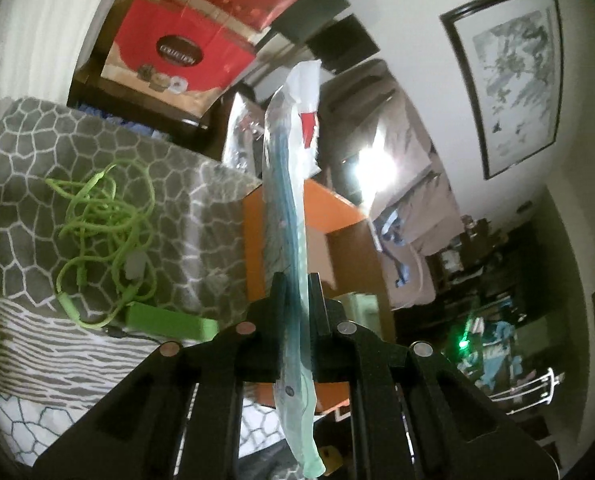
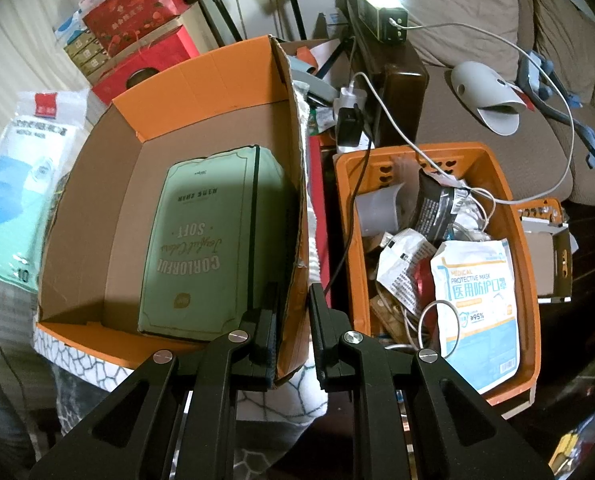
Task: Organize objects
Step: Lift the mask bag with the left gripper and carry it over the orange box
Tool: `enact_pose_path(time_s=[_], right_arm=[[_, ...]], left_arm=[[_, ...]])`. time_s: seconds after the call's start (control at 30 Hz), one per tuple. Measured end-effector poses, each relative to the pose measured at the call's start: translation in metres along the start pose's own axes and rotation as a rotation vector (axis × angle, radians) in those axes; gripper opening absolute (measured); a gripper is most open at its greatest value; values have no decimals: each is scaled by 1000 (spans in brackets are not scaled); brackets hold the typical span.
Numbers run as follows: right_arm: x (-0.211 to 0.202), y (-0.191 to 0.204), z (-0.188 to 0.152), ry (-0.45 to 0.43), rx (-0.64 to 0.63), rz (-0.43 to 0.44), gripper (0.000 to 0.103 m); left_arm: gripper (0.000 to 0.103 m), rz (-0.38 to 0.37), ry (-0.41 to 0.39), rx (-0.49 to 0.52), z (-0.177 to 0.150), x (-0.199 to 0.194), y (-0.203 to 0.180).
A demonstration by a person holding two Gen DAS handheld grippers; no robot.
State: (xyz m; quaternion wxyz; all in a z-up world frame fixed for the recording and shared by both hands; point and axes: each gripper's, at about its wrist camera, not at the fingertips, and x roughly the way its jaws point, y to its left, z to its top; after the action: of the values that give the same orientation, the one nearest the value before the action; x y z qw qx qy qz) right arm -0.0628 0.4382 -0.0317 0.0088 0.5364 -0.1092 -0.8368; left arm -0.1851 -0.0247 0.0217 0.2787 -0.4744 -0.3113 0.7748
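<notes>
Left gripper point(image 1: 297, 300): black fingers pressed onto a flat plastic mask packet point(image 1: 291, 216), held edge-on and upright between them.
Right gripper point(image 2: 293, 312): fingers a little apart, straddling the right-hand wall of the cardboard box point(image 2: 293, 152); whether they touch the wall I cannot tell.
Cardboard box: open, orange outside, brown inside, with a pale green pack of soft tissues point(image 2: 205, 240) lying flat on its bottom.
Orange basket point(image 2: 521, 240): just right of the box, crowded with wrappers, cables and a white medical mask pack point(image 2: 475, 296).
Mask packet from the right wrist view: it shows at the far left, beside the box's outer wall.
Blanket point(image 1: 201, 216): grey with a white web pattern, to the left gripper's left, carrying a tangled green cable point(image 1: 101, 224) and a green block point(image 1: 165, 324).
Farther back: red gift boxes point(image 1: 177, 48) and a framed picture point(image 1: 513, 76) on the wall.
</notes>
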Motion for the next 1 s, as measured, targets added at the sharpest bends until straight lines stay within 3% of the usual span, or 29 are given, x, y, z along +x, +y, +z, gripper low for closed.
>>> enact_pose_path(time_s=[0.2,0.4,0.83,1.0], right_arm=[[0,0,0,0,0,-1,15],[0,0,0,1,-1,-1,15],[-1,1,1,5,-10,-1,15],[-1,1,1,4,-9,-1,15]], left_arm=[[8,-39,13,14,0,10,-27],[8,-63,71,21,-11,49,-51],[8,-19,126,5,-33,113,-63],[9,6,111,-7,-41,126,-66]])
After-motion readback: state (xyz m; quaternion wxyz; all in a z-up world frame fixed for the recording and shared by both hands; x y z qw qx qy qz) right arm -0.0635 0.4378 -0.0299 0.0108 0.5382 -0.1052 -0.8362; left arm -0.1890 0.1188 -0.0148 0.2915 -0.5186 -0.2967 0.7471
